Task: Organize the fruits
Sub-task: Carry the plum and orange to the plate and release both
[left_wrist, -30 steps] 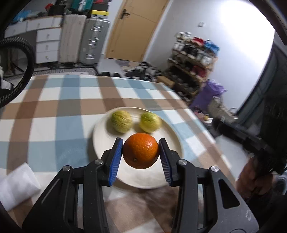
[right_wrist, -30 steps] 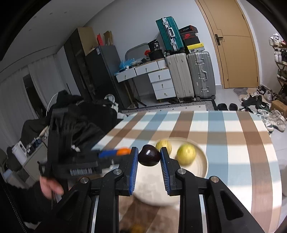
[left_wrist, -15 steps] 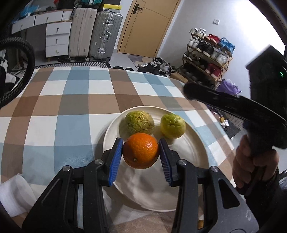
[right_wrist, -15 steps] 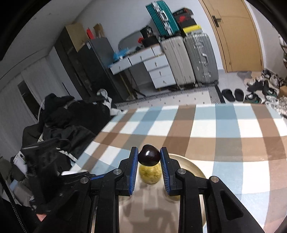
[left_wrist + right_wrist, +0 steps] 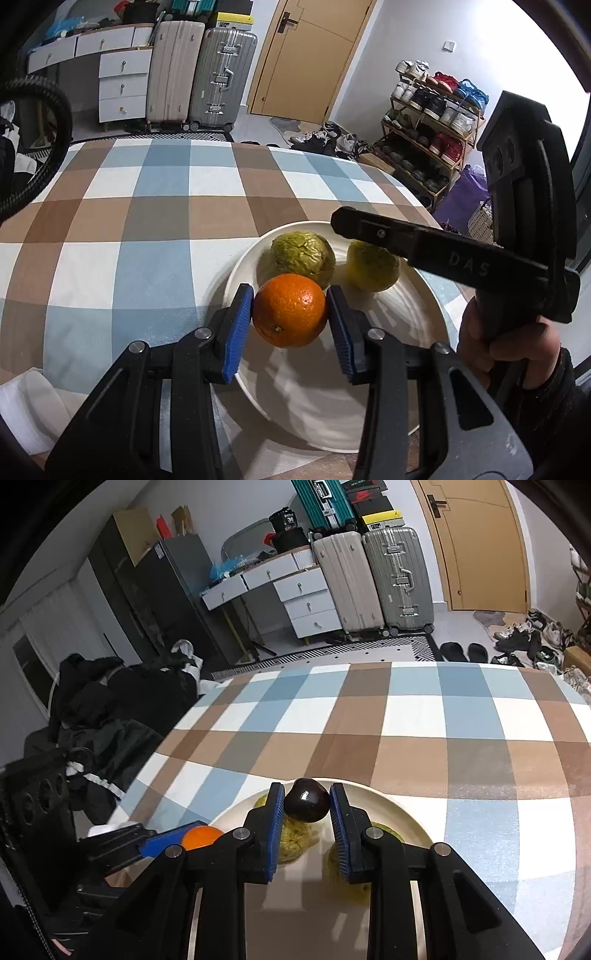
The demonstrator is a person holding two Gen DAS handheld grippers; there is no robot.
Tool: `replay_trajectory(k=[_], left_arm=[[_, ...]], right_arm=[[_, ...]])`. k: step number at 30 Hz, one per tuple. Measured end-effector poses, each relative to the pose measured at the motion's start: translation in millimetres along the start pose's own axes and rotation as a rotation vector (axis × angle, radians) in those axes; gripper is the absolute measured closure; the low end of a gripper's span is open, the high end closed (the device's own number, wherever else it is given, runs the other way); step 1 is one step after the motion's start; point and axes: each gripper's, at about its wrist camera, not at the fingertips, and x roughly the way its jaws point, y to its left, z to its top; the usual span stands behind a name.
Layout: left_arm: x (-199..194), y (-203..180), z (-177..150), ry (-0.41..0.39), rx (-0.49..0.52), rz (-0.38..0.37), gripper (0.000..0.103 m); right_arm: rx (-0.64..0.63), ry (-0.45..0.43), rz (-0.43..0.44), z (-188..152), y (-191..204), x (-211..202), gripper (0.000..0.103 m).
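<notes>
My left gripper (image 5: 290, 314) is shut on an orange (image 5: 290, 311), held just over the near left part of a white plate (image 5: 417, 354). On the plate lie a wrinkled green fruit (image 5: 302, 253) and a yellow-green fruit (image 5: 373, 265). My right gripper (image 5: 307, 805) is shut on a small dark round fruit (image 5: 307, 800), above the plate's far rim (image 5: 391, 805) and over the wrinkled green fruit (image 5: 293, 840). The right gripper's body crosses the left wrist view at the right, held by a hand (image 5: 506, 354). The orange (image 5: 201, 837) shows at the left in the right wrist view.
The plate sits on a checked blue, brown and white tablecloth (image 5: 155, 206). A white cloth (image 5: 26, 406) lies at the near left corner. Suitcases (image 5: 218, 77), drawers and a shoe rack (image 5: 432, 110) stand beyond the table. Dark clothes (image 5: 110, 709) are piled left of the table.
Both grippers have come in over the plate with their fruits. The right gripper has moved forward from the left side to above the two green fruits.
</notes>
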Motion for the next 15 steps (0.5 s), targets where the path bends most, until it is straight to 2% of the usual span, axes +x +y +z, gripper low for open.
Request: replay_trajectory(k=[7,9,11,12,13,15], left_arm=[[4,1,-2,0.002,0.006,0.005,0.065],[6,0,-1,-0.005,0.007,0.025,0.064],[6,-1,-2,-0.006,0.012,0.017,0.057],[4,-2,-2,-0.015,0.014,0.016,0.049],[2,-3,-3,-0.028,0.017,0.023,0.044],[-3,-3,-3,-0.055,0.021,0.034,0.039]], right_arm=[[-0.007,0.014,-0.038,1,3,6,0.076],[0.007,0.019,-0.031,1,1,6,0.068],[0.022,-0.007,-0.013,1,0,0,0.058],[0.027,-0.017,-0.011,2,-1,-3,0.055],[0.034,-0.029,-0.012,2,-1,-6,0.053],[0.053,-0.054,0.001,2,-2,-15,0.053]])
